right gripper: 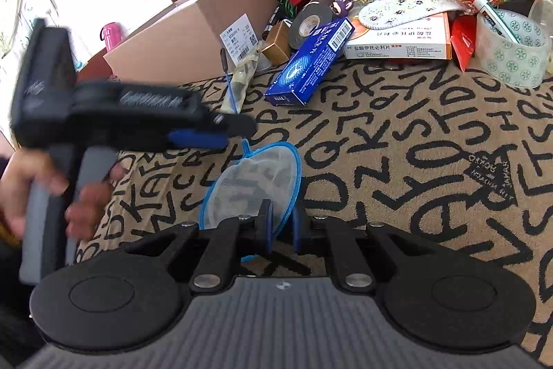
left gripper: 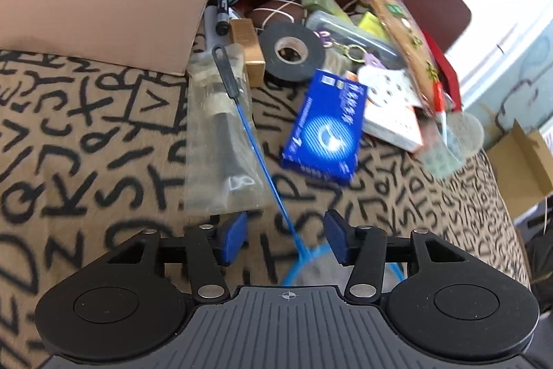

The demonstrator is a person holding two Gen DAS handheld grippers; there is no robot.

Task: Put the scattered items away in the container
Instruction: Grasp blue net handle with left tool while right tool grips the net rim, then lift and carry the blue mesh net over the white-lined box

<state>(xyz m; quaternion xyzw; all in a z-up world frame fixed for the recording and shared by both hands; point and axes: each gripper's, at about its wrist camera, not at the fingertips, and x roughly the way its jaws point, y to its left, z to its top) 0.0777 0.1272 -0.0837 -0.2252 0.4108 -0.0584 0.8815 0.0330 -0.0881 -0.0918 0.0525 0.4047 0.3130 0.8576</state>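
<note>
R gripper (right gripper: 279,229) pinched on rim of small blue net (right gripper: 252,182) lying on patterned tabletop (right gripper: 397,161), prob. to lift it twd cardboard box (right gripper: 193,33); L gripper (left gripper: 285,236) open, straddling net's handle w/o touching.

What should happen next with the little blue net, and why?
Probably carry it to the cardboard box. The right hand-held gripper is shut on the blue net's rim, while the left hand-held gripper stands open around its handle, so the right one alone holds it.
</note>
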